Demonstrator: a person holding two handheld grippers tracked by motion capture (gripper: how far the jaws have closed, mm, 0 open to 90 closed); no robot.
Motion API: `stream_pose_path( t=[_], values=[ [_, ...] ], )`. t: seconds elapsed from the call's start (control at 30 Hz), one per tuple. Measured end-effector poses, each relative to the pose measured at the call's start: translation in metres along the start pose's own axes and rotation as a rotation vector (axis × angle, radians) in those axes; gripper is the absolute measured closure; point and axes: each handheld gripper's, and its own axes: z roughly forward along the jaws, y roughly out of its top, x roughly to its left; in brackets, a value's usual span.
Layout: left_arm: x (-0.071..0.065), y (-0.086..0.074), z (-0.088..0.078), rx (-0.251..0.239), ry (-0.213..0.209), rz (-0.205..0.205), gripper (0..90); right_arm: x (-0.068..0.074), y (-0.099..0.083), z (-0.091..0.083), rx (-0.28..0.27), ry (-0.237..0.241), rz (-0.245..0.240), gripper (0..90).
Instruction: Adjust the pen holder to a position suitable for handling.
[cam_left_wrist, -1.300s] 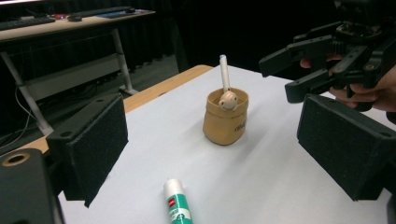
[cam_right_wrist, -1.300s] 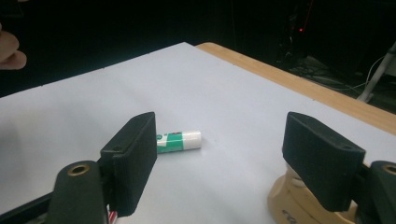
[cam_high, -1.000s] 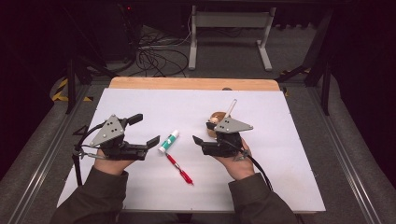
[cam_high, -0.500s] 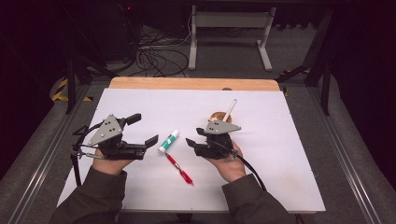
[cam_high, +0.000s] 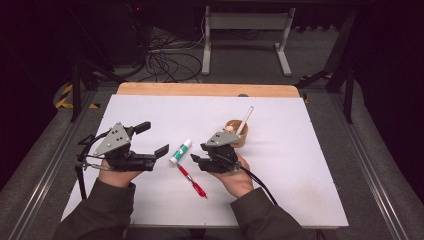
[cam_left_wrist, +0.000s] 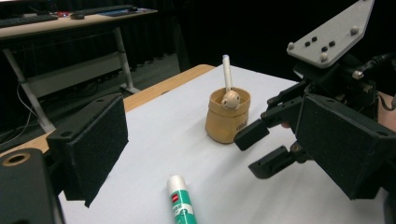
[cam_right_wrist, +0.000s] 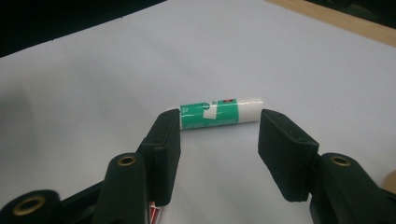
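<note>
High view: glue stick (cam_high: 180, 151) lying diagonally, cap far-right.

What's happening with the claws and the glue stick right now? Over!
Right claw open, closing in on glue stick, not gripping. Left claw open, empty. Glue stick flat on table. Red pen beside it, not blocking.

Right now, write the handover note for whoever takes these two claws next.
Left claw: open, holding nothing, held over the white sheet left of the glue stick.
Right claw: jaws have just been closing, not yet gripping; in the right gripper view the glue stick lies flat just beyond the pads.
Things: the red pen lies flat near the glue stick on the person's side. The tan cup stands upright farther back, a white pen leaning in it.
Done: right claw lined up on the glue stick.
Left: close on it and lift; likely the cup is its place.
</note>
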Motion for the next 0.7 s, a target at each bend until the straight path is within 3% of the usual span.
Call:
stream_pose_path(
  t=[0.37,0.7],
  values=[
    [0.000,-0.002,0.002,0.005,-0.001,-0.006,10.6,0.011,-0.004,0.020,0.085,0.041,-0.013,51.7],
    [0.000,-0.002,0.000,0.002,-0.002,-0.006,11.4,0.020,-0.009,0.037,0.139,0.048,-0.019,55.0]
  ],
)
